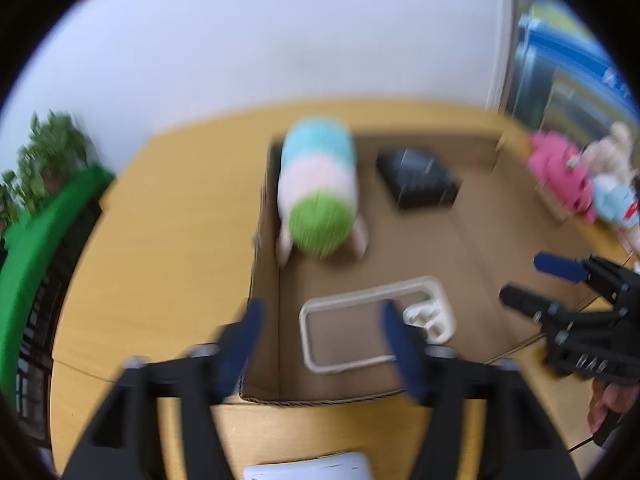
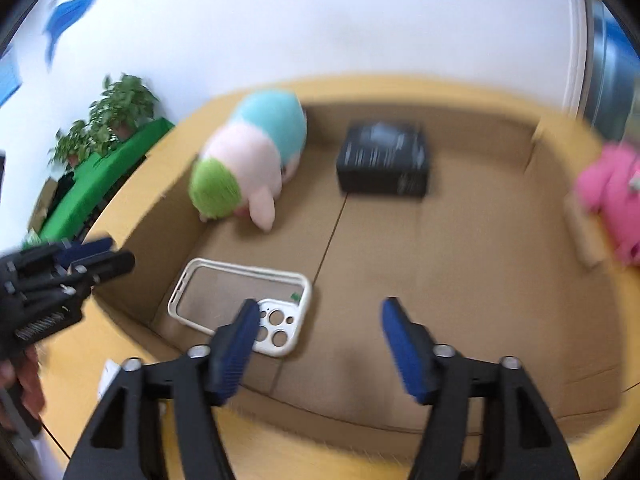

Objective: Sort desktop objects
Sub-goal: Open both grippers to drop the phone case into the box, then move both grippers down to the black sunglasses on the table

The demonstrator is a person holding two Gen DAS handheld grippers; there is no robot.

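A shallow cardboard box (image 1: 448, 248) (image 2: 460, 264) sits on the yellow desk. Inside lie a pastel plush toy with a green end (image 1: 318, 188) (image 2: 248, 160), a black box (image 1: 418, 180) (image 2: 382, 160) and a white phone case (image 1: 376, 322) (image 2: 240, 308). My left gripper (image 1: 322, 312) is open and empty above the box's near left edge, over the phone case. My right gripper (image 2: 316, 316) is open and empty above the box's near side; it also shows in the left wrist view (image 1: 532, 280).
A pink plush (image 1: 560, 172) (image 2: 612, 196) and other soft toys (image 1: 612, 196) lie on the desk right of the box. A white flat object (image 1: 308, 468) lies at the desk's near edge. A green crate (image 1: 36, 264) and plants (image 2: 116, 116) stand left.
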